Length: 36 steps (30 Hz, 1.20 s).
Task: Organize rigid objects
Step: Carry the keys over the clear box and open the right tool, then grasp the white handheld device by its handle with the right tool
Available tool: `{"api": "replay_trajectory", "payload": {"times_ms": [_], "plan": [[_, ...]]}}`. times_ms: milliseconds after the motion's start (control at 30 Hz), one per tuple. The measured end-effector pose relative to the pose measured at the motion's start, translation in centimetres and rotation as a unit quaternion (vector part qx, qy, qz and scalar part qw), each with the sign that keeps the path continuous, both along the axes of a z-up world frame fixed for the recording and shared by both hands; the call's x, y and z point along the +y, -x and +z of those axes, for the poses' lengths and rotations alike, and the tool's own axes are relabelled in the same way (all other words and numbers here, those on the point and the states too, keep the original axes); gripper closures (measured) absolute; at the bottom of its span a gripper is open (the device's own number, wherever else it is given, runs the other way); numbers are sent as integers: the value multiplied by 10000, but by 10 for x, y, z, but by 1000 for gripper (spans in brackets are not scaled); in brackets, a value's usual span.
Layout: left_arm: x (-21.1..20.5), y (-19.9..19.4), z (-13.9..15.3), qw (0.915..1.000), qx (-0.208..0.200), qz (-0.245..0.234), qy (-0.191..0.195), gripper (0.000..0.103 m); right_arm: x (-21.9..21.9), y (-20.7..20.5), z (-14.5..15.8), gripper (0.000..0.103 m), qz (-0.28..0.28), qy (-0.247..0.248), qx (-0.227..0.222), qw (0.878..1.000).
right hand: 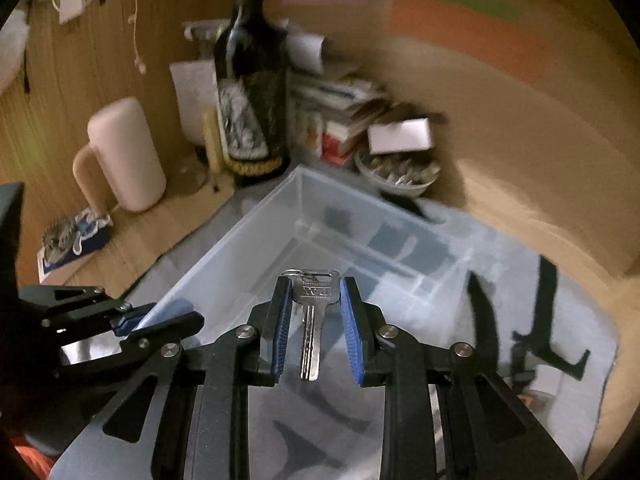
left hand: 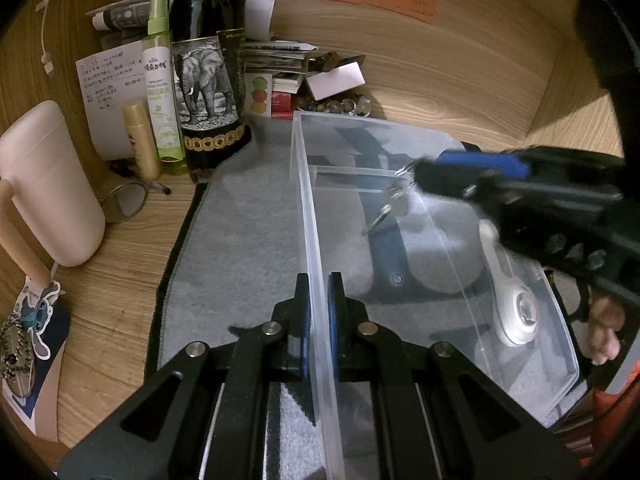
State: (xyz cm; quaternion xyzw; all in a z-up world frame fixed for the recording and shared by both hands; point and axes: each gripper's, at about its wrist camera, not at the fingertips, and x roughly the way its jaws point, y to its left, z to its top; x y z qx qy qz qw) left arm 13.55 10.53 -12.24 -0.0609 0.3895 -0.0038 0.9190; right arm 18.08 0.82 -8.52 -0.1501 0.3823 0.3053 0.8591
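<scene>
A clear plastic box with an inner divider stands on a grey mat. My left gripper is shut on the box's near side wall. A white round-ended object lies inside the box. In the left wrist view my right gripper reaches in from the right above the box, with a blurred silver key hanging from it. In the right wrist view my right gripper is shut on the key by its head, blade pointing back at the camera, over the box. The left gripper clamps the box's rim at lower left.
Behind the box stand a dark bottle with an elephant label, a green spray bottle, a gold tube and a pink mug. Glasses lie on the wooden desk. A bowl of small items and stacked papers sit by the back wall.
</scene>
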Motion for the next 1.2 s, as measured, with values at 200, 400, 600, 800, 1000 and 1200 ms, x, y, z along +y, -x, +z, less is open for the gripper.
{"api": "replay_trajectory", "payload": {"times_ms": [200, 400, 600, 800, 1000, 1200], "plan": [[0, -1, 0, 10000, 1, -5, 3, 96, 6, -8, -13, 81, 92, 250, 311, 9992], [-1, -1, 1, 10000, 7, -7, 28, 96, 2, -7, -16, 69, 111, 396, 319, 9986], [-1, -1, 0, 10000, 9, -12, 13, 96, -19, 7, 1, 60, -66, 297, -66, 9995], [-1, -1, 0, 10000, 8, -11, 11, 96, -53, 20, 20, 47, -486, 71, -373, 9981], [-1, -1, 0, 10000, 23, -6, -20, 96, -93, 28, 15, 46, -1006, 47, -301, 9945], [-2, -1, -2, 9999, 65, 18, -98, 96, -119, 40, -11, 46, -1281, 57, 76, 9917]]}}
